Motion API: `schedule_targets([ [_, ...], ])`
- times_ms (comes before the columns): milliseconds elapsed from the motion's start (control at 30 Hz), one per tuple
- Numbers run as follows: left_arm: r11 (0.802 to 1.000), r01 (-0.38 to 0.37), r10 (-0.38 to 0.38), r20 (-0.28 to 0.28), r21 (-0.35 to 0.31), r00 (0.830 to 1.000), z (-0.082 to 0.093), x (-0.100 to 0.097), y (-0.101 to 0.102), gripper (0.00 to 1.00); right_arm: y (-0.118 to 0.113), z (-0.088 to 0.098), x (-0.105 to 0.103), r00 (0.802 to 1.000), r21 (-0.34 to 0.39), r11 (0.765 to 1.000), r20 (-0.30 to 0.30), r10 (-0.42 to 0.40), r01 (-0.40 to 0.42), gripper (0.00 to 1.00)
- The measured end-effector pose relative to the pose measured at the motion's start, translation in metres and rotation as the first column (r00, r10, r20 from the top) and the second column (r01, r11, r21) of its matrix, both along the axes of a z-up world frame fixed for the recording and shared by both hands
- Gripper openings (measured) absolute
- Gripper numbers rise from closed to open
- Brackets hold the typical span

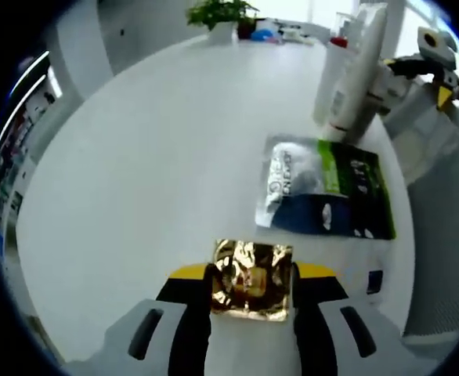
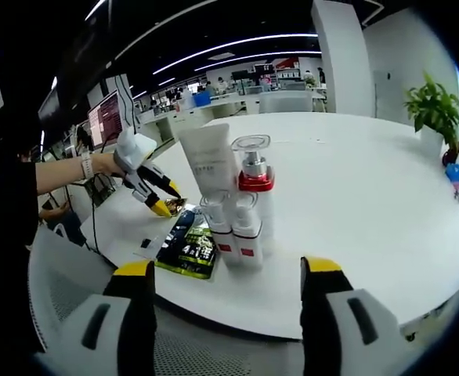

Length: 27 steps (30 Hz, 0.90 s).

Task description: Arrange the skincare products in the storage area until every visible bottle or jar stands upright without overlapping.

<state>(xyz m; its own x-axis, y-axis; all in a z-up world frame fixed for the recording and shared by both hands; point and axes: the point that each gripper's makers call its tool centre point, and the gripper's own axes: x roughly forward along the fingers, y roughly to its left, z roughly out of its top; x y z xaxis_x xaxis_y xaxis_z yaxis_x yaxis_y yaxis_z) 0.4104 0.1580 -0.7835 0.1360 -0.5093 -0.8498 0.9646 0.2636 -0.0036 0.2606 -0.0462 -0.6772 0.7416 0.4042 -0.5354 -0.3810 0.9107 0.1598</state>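
Left gripper view first: at the bottom centre the left gripper point(image 1: 251, 291) has its jaws pinched on a shiny gold packet point(image 1: 251, 280), one yellow-tipped jaw touching each side. Moving right across the white table point(image 1: 151, 157), a flat pouch point(image 1: 325, 186) lies on its side, silver and dark blue at its left end, green at its right. Up in the upper right, a tall white tube point(image 1: 355, 74) stands upright near the pouch's far edge, and at the far right edge the right gripper point(image 1: 441, 55) peeks in. At the top centre sits a potted plant point(image 1: 222, 17).

Over to the right gripper view: at the left a person's hand point(image 2: 104, 164) carries the left gripper point(image 2: 163, 205), its yellow tips closed on the gold packet point(image 2: 175, 206). Just right and below, the pouch point(image 2: 186, 241) lies flat near the table edge point(image 2: 386, 235). In the centre the skincare products cluster upright and close together: the white tube point(image 2: 207, 160), a red-collared pump bottle point(image 2: 254, 176), and two small white bottles point(image 2: 233, 227) in front. The right gripper point(image 2: 228, 286) shows at the bottom, jaws spread wide apart, gripping nothing. At the far right, the potted plant point(image 2: 433, 110).
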Motion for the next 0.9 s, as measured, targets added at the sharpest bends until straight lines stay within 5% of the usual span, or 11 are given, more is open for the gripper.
schedule_targets([
  [900,1.0,0.002,-0.002,-0.001,0.002,1.0,0.001,-0.024,-0.009,0.38,-0.002,-0.001,0.0,1.0,-0.007,1.0,0.005,0.014,-0.014,0.82],
])
